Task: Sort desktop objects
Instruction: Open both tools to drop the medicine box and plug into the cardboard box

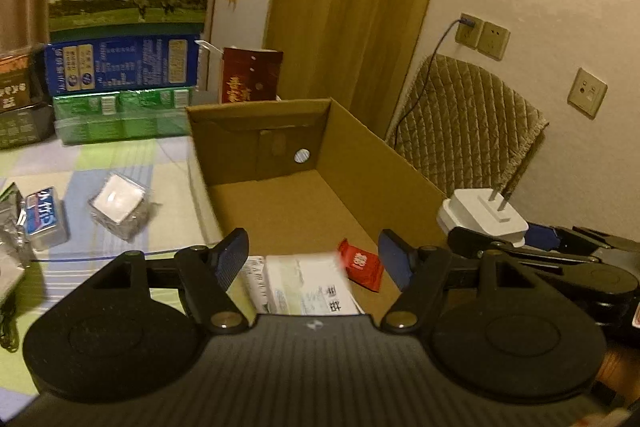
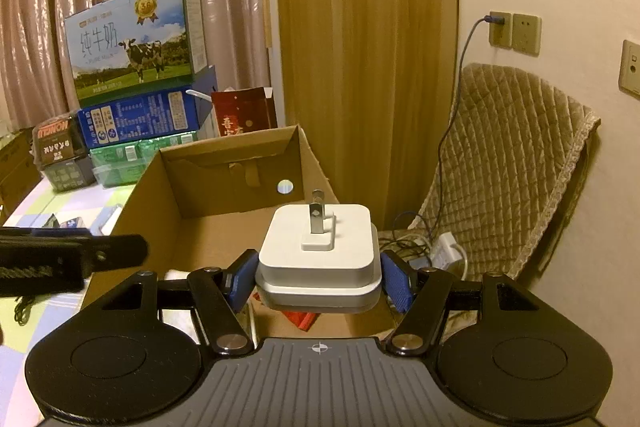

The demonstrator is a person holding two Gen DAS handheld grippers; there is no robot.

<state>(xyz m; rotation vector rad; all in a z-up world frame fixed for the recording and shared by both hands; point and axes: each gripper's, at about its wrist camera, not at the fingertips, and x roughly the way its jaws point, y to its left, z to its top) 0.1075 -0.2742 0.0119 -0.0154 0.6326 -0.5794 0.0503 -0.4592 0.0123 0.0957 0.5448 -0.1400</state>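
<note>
The left gripper hangs with fingers spread over the near end of the box, above a paper and red packet. At the box's right rim, the right gripper holds a charger.

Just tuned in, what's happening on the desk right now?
A person is sorting desk items into a cardboard box with two handheld grippers. The right gripper has its jaws shut on a white charger, prongs up, held over the box's near right corner. The left gripper is open and empty above the box's near end. A red packet and a white carton already lie inside. A tin and a wrapped cube sit on the table left of the box.
</note>
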